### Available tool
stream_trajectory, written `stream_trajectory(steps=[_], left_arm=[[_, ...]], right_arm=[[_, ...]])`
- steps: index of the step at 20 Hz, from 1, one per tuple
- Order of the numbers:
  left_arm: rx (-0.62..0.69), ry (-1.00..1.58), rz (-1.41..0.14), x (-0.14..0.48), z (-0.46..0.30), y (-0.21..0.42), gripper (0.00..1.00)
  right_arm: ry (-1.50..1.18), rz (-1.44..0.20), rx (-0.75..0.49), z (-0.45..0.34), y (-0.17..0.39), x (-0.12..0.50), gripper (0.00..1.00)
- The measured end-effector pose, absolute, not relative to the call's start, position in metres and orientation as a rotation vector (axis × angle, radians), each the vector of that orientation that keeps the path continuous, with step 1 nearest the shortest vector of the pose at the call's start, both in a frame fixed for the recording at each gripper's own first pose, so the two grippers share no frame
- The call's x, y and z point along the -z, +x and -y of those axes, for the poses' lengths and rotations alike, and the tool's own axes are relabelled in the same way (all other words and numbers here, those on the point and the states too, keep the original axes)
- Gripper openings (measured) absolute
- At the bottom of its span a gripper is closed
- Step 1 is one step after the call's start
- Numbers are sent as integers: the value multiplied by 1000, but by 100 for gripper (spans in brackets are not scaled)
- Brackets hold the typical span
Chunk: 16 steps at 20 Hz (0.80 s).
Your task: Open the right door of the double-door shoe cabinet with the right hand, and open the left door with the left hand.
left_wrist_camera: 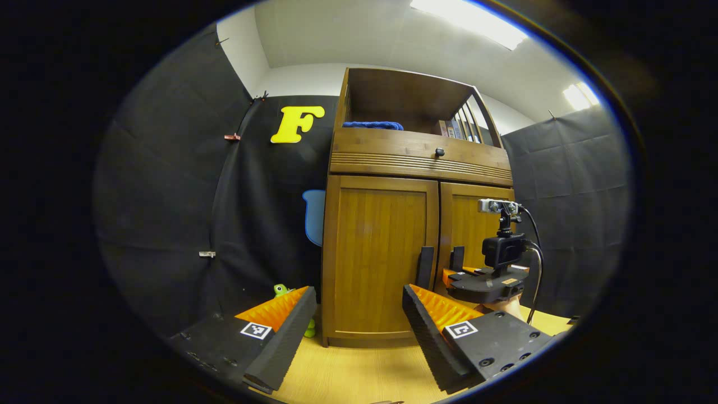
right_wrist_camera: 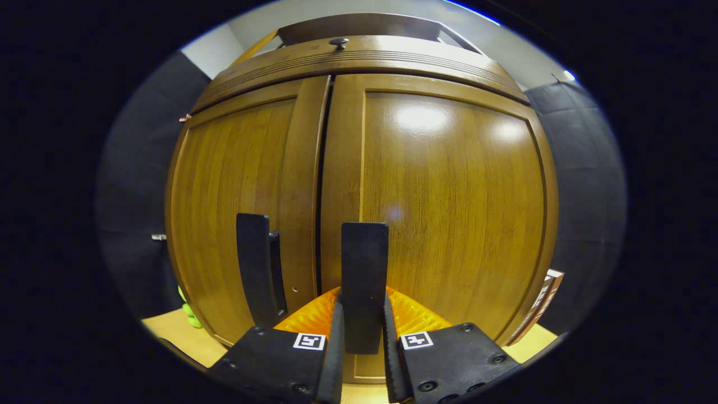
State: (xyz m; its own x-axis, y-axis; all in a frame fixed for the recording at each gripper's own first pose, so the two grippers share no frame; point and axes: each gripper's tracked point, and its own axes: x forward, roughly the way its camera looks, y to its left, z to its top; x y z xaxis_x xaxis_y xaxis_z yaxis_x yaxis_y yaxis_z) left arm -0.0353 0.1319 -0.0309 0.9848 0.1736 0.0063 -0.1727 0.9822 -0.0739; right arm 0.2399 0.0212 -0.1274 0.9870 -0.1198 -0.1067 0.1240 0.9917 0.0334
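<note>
Two brown wooden doors of the shoe cabinet (left_wrist_camera: 418,207) are both sitting shut. R gripper (right_wrist_camera: 363,336) is pressing its jaws together on the black upright handle of the right door (right_wrist_camera: 364,280), both fingers squeezing the bar from either side. The right door (right_wrist_camera: 449,213) is spreading ahead of and above those jaws. The left door's black upright handle (right_wrist_camera: 257,269) is standing just left of the jaws, across the centre seam, on the left door (right_wrist_camera: 235,196).

L gripper (left_wrist_camera: 353,331) is hanging back from the cabinet w/ jaws wide apart, gripping nothing. The left door (left_wrist_camera: 376,252) is showing straight ahead between the spread fingers, well apart from them. Beyond the right-side finger, the R gripper (left_wrist_camera: 457,264) is sitting at the door handles, w/ a small black camera on its top.

A small green toy (left_wrist_camera: 283,290) is lying on the light wood floor (left_wrist_camera: 359,370) near the cabinet's base, beyond the left-side finger. A black round knob (left_wrist_camera: 440,152) is sitting on the panel above the doors, and a blue folded cloth (left_wrist_camera: 373,125) is lying on the open shelf up top.
</note>
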Motion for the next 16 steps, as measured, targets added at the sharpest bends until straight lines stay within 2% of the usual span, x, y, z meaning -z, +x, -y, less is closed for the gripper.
stream_trajectory(steps=[1,3,4,5,6,7,8,10,11,12,13,16], left_arm=[[-181,-73,8,33,-136,-35,96],[-195,-65,-9,39,-141,-39,96],[-196,-61,-17,41,-144,-42,96],[-198,-59,-23,43,-145,-44,96],[-200,-59,-25,42,-147,-46,96],[-201,-59,-27,42,-147,-50,96],[-199,-59,-31,42,-146,-51,96],[-198,-52,-43,45,-144,-56,96],[-198,-48,-50,48,-143,-60,96],[-197,-43,-56,49,-141,-63,96],[-197,-41,-59,49,-140,-64,96],[-192,-48,-51,46,-133,-68,96]], right_arm=[[50,-116,122,-20,239,129,34],[59,-140,110,-21,235,128,24],[59,-144,104,-21,232,127,25],[53,-141,96,-22,228,125,20],[51,-136,88,-22,219,122,25],[50,-134,82,-21,208,121,25],[49,-133,77,-20,198,121,20],[39,-134,71,-17,181,117,20],[36,-136,66,-16,171,116,24],[36,-138,62,-13,164,115,19],[37,-140,60,-11,156,114,24],[30,-144,57,-4,131,109,24]])
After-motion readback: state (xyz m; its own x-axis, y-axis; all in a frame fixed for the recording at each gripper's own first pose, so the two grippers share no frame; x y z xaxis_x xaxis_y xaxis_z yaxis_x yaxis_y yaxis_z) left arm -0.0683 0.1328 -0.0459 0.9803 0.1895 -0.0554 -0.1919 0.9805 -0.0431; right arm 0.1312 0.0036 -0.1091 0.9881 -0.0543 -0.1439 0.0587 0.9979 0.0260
